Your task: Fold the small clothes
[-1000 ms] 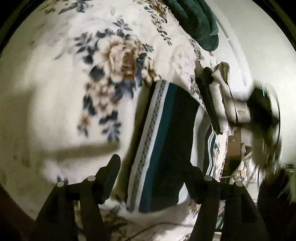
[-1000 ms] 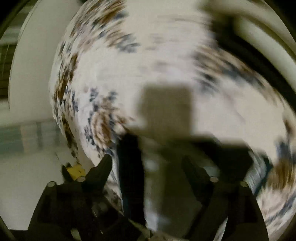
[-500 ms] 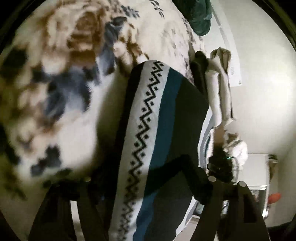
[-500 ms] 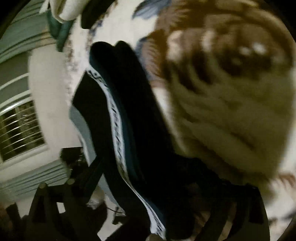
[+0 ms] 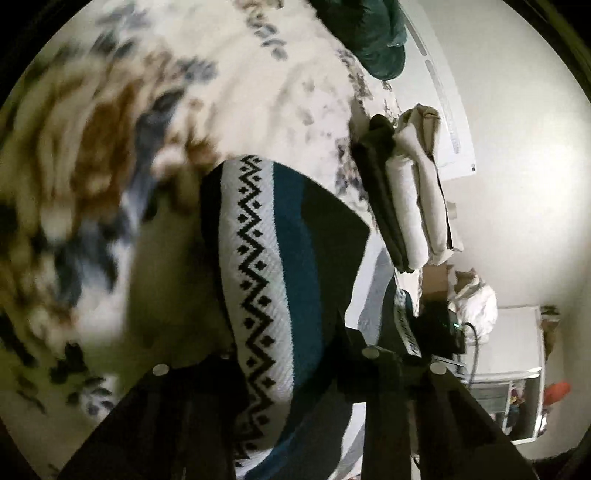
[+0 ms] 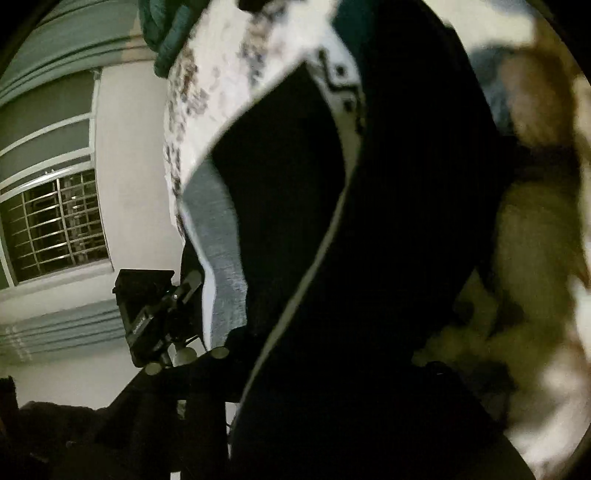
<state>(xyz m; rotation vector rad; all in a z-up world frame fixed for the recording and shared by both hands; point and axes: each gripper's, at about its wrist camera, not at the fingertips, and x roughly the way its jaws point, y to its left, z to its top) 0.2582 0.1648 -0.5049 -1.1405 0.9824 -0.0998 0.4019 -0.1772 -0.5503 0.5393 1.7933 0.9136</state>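
Observation:
A small knit garment (image 5: pixel 280 258), dark with a teal stripe and a white band of black zigzag, lies on a floral blanket (image 5: pixel 184 92). My left gripper (image 5: pixel 295 369) is at its near edge, and the cloth runs down between the fingers and hides the tips. In the right wrist view the same garment (image 6: pixel 369 221) fills the frame, dark with a grey inner side. My right gripper (image 6: pixel 314 387) has the cloth between its fingers too, tips hidden. The left gripper's black body (image 6: pixel 147 314) shows at the garment's far side.
A stack of folded clothes (image 5: pixel 410 199), dark and cream, lies on the blanket beyond the garment. A dark green bundle (image 5: pixel 369 33) lies farther back. A white wall, a barred window (image 6: pixel 55 229) and shelves (image 5: pixel 517 369) stand past the bed's edge.
Both grippers came down from above the blanket onto the garment's two ends. The cloth now lies between the fingers of each, and the garment edge has lifted a little.

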